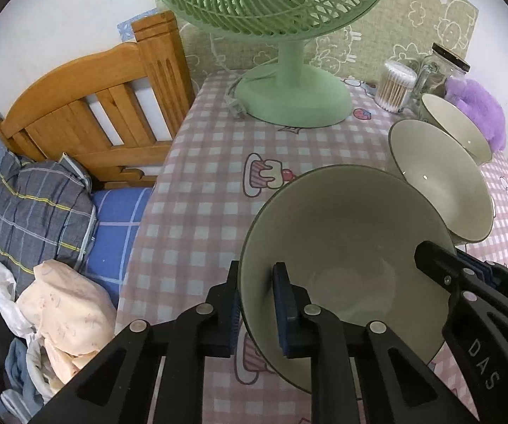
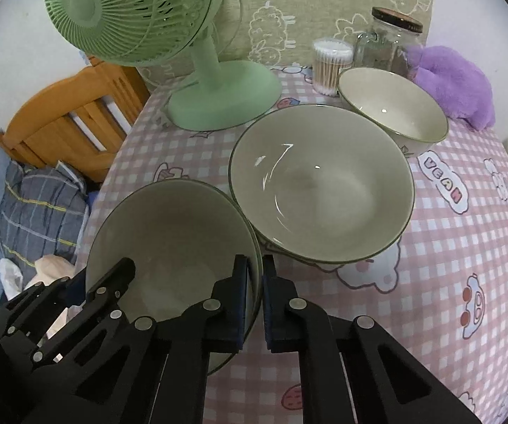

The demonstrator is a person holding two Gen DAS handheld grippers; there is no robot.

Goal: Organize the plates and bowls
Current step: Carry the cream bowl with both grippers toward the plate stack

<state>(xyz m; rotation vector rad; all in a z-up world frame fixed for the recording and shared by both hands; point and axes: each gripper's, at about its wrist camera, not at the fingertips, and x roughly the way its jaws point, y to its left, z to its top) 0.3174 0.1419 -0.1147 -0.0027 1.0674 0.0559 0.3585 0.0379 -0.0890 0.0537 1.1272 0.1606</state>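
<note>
Tablecloth, pink checked, beside bed

Pale green bowls with dark rims are sitting on a pink-and-white checked tablecloth printed with cartoons; a mint-green fan, purple plush and blue-padded black grippers are showing.

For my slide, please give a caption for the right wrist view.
Two grippers clamp opposite rims of the nearest cream ceramic bowl on a pink checked tablecloth.

White wall; wooden headboard beside table with pink checked cloth; green patterned fabric behind.
</note>
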